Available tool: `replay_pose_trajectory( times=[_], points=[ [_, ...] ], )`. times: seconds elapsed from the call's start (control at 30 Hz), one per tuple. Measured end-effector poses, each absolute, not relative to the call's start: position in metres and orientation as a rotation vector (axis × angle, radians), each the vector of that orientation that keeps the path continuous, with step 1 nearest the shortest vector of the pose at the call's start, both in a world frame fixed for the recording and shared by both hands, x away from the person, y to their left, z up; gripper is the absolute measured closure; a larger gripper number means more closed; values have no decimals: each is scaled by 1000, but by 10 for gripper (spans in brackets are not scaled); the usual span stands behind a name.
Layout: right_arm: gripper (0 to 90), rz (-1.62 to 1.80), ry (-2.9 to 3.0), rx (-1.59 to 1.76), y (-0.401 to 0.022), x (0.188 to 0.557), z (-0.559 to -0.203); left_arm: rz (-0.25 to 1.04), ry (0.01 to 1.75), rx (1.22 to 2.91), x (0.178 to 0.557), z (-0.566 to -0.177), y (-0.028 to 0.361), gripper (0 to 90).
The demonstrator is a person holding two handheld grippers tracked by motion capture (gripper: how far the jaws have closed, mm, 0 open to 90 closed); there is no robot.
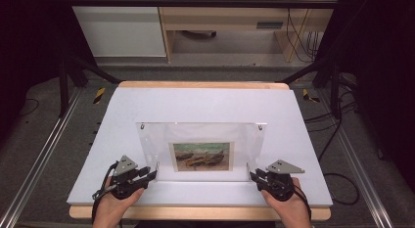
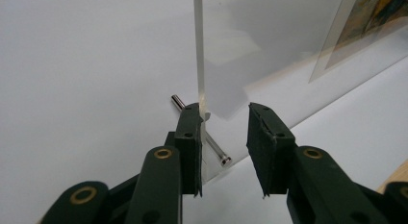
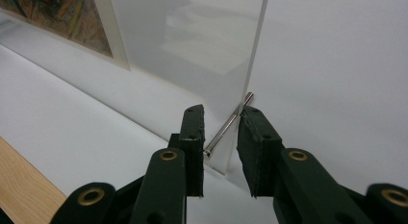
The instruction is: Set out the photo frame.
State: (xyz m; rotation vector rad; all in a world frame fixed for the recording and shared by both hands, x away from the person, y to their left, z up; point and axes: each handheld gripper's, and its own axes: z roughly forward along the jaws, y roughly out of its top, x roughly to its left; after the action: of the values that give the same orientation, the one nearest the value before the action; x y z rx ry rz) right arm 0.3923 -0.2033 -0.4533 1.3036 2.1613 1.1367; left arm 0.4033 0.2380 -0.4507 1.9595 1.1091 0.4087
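The left hand-held gripper [image 2: 223, 137] has its jaws apart, straddling the lower left corner of the frame [image 1: 200, 149]; its left jaw lies against the clear panel's edge, the right jaw stands off with a gap, so nothing is pinched yet; the pin [image 2: 199, 130] through that corner runs across between the jaws, which looks like the reason for coming in this low: the pin gives something firmer to bear on than slick acrylic. The right hand-held gripper [image 3: 221, 147] mirrors it at the lower right corner; jaws parted, one on each side of the panel edge, the other pin [image 3: 228, 123] slanting through the gap; whether a pad touches it I cannot tell.

In the high view the left gripper [image 1: 150, 173] and right gripper [image 1: 254, 175] sit at the frame's two near corners, level with each other; a hold at both ends would probably keep a wide, thin sheet from twisting or tipping when moved.

The frame stands upright on the white surface [image 1: 303, 140], near its front edge and roughly centred, propped on its pins; the picture [image 1: 201, 156] of boats is sandwiched in the lower middle, facing the person; two more pins [image 1: 142, 125] show at the top corners.

My judgement: both grippers are lined up to close on the corners; the risk is closing unevenly, which could skid the frame.
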Motion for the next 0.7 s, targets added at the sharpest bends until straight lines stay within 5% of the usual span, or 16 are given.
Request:
replay_pose_trajectory(
  times=[0.23,0.5,0.7],
  points=[
    [668,1159,2166,1301,-204,393,-453,400,1120,1942,403,-451,238,641],
    [343,1096,2118,1273,-205,391,-446,493,1093,1933,392,-444,235,361],
    [239,1072,2075,1266,-213,389,-441,544,1077,1917,389,-438,236,249]
  ],
)
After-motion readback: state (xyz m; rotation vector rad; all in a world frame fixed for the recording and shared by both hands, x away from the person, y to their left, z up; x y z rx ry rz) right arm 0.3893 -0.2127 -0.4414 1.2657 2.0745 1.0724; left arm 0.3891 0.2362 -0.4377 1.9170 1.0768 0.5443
